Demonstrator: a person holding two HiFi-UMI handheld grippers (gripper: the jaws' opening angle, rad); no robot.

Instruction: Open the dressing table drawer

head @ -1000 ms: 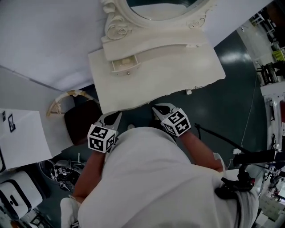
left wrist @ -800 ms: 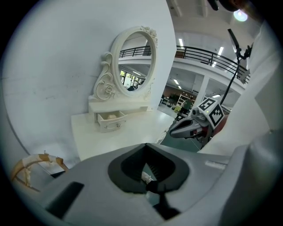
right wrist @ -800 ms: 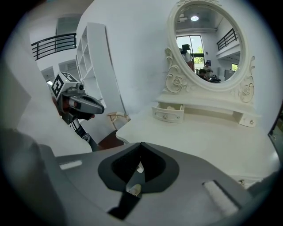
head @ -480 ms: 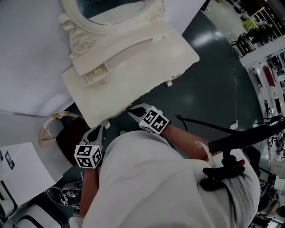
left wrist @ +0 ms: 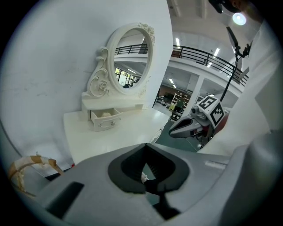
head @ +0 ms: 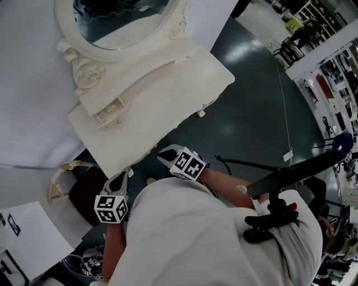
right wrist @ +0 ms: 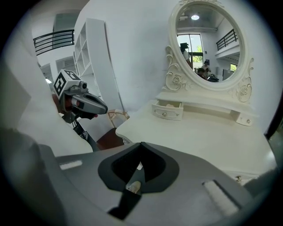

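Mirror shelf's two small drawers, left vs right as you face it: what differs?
Left drawer is pulled out, top open, something pale inside; right drawer sits flush and shut, contents hidden. Left drawer juts over the tabletop; right drawer doesn't. Both are white, each with a small knob.

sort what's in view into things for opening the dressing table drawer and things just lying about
For the job:
drawer, already ajar
dressing table
left tool
right tool

Just lying about:
mirror
chair
white sheet
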